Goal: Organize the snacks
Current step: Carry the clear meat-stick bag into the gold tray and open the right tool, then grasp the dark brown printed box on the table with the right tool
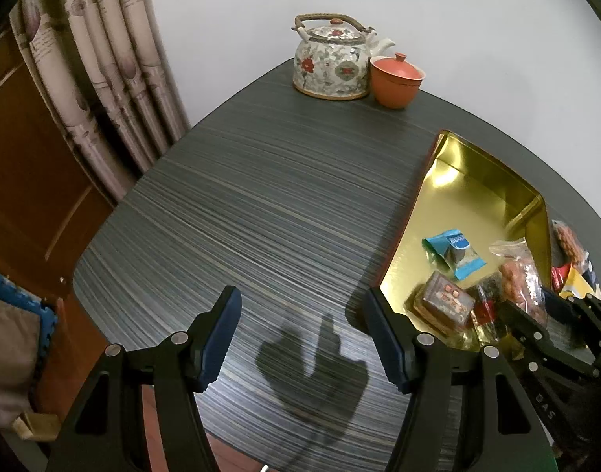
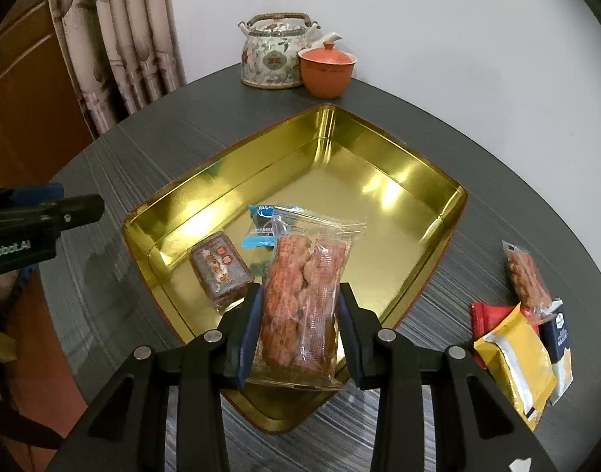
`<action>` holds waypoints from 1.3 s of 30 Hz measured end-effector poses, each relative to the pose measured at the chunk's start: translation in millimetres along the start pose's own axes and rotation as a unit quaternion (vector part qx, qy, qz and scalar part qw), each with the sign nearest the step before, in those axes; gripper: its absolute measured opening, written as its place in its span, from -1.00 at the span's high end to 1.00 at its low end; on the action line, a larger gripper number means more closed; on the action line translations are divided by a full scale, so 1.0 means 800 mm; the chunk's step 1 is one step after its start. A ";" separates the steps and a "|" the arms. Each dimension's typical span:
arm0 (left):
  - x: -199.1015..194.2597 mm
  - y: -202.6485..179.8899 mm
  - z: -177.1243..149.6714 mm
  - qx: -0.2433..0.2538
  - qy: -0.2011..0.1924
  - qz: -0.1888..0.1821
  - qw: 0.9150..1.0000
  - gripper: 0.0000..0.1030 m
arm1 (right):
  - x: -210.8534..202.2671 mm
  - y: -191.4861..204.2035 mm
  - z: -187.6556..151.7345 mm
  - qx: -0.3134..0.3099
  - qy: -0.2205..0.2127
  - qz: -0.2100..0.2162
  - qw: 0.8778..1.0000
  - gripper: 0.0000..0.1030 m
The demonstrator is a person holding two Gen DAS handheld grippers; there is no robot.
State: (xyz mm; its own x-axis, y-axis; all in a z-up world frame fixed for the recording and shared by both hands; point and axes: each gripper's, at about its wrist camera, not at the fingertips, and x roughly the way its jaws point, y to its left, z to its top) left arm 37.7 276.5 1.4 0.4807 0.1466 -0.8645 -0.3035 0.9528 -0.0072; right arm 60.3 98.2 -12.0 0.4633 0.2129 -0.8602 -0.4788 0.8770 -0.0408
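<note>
From the left wrist camera, the left gripper (image 1: 300,338) hangs over the bare dark striped table (image 1: 241,196) with its fingers spread wide and nothing between them; its shadow lies on the tabletop just ahead. To its right sits the gold tin tray (image 1: 481,181), holding a blue-wrapped snack (image 1: 455,253) and, nearer the camera, a brown boxed snack (image 1: 443,303); the right gripper (image 1: 536,306) reaches in at the tray's near corner with a clear packet of fried twists (image 1: 516,275) — blurred here, so the grip itself is hard to read in this view. Beyond the tray's right wall a few more snack packets (image 1: 571,259) lie on the table. At the far edge stand a floral teapot (image 1: 331,63) and, touching or just beside it, an orange lidded cup (image 1: 396,80); a curtain (image 1: 103,70) hangs at the left.

From the right wrist camera, the right gripper (image 2: 298,330) is closed on the clear packet of fried twists (image 2: 300,303) — the packet stands upright between the pads, above the near corner of the gold tin tray (image 2: 418,181). In the tray lie the brown boxed snack (image 2: 221,271) and, behind the held packet, the blue-wrapped snack (image 2: 261,228). On the table (image 2: 477,149) to the right, outside the tray, lie a second twist packet (image 2: 526,275), a red packet (image 2: 487,318), a yellow packet (image 2: 516,358) and a dark blue packet (image 2: 559,334), overlapping one another; the left gripper (image 2: 64,204) shows at the left edge, beside the tray. The floral teapot (image 2: 272,55) and orange lidded cup (image 2: 328,69) stand at the far edge.
</note>
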 end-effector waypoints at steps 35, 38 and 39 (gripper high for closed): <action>0.006 -0.008 -0.004 0.018 0.010 0.002 1.000 -0.28 | -0.047 -0.020 -0.013 0.021 -0.038 0.013 0.999 -0.23; 0.006 -0.007 -0.005 0.018 0.010 0.004 1.000 -0.28 | -0.065 -0.036 -0.026 0.029 -0.043 0.011 0.999 -0.25; 0.006 -0.007 -0.005 0.018 0.010 0.004 1.000 -0.28 | -0.070 -0.043 -0.032 0.031 -0.043 0.007 0.999 -0.25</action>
State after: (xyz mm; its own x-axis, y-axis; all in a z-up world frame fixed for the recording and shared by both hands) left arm 38.8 270.9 -5.0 0.4619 0.1489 -0.8743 -0.2764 0.9609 0.0176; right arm 31.7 45.5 24.8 0.5209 0.2602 -0.8130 -0.4398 0.8981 0.0056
